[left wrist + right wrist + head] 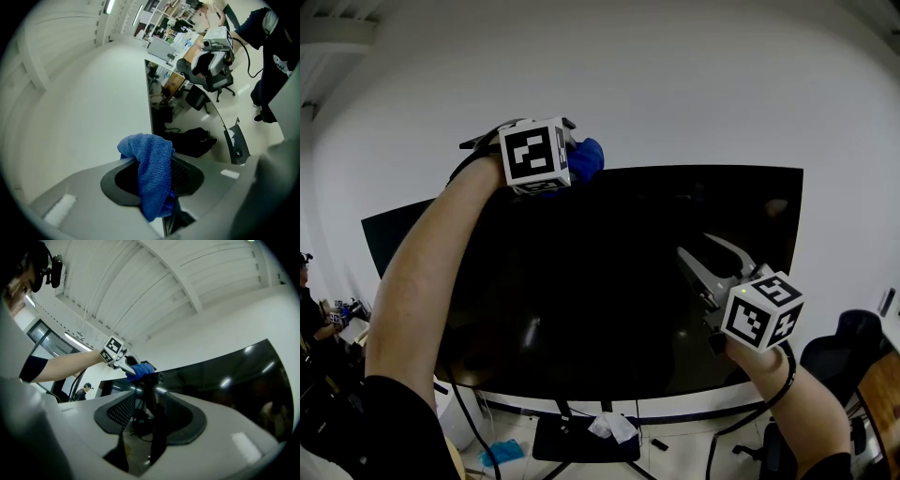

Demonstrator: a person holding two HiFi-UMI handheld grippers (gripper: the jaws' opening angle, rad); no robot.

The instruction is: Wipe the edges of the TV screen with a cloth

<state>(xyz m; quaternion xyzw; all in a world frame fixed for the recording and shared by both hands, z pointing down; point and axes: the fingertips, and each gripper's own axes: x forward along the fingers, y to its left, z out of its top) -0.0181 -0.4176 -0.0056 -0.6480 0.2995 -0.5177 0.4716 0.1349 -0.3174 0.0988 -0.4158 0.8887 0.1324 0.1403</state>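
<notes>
Reading only part of the left gripper in the head view, with its jaw tips lying behind the marker cube and the blue cloth. Checking the left gripper view instead: pinching the cloth tight between the two pads of the left gripper, with a fold bulging above them and a tail hanging below. Pressing that cloth against the top edge of the TV screen, left of centre in the head view. Losing the lower edge of the TV behind the right forearm at lower right. Making out little on the dark panel beyond dim reflections of the room. Cutting off a second dark monitor behind the left arm at middle left. Catching only a sliver of a person at the left border, too small to detail.

Reaching the left arm up and across from lower left, forearm bare, wrist bent over the TV's top edge. Raising the right forearm from lower right, pointing the right gripper up and left in front of the screen's right half. Holding the right gripper partly open, pads apart, gripping nothing. Unable to tell whether its tips are touching the glass.
</notes>
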